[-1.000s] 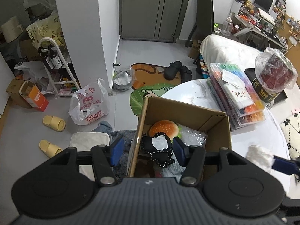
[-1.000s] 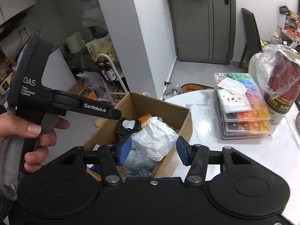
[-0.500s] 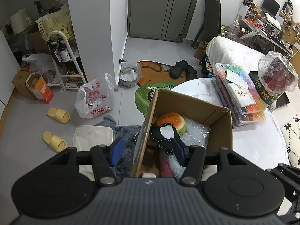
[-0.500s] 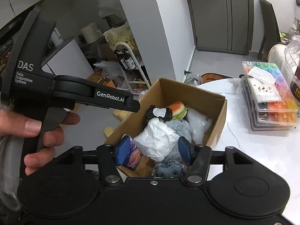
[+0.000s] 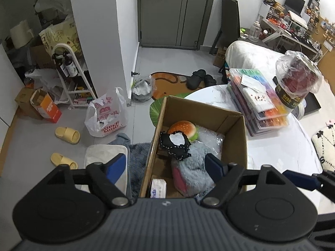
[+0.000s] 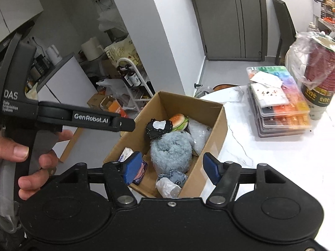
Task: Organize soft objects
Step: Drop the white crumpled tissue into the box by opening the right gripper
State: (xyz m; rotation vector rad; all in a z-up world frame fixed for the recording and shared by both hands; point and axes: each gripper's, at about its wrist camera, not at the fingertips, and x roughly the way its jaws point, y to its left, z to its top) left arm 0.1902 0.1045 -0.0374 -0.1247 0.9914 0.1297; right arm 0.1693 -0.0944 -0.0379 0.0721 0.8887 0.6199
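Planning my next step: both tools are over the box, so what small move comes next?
Probably lift both away. The left tool and right tool have just been opening and grip nothing; the grey plush and white bag lie in the box.

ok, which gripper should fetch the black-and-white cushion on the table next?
Right, probably. Both jaws have just been opening and are empty. The cushion lies on the table's right side, near the right gripper's finger in the left wrist view; the left gripper hangs over the box's left wall.

Grey tiled floor (image 5: 31, 133); white pillar (image 5: 100, 31); grey door (image 5: 173, 10)
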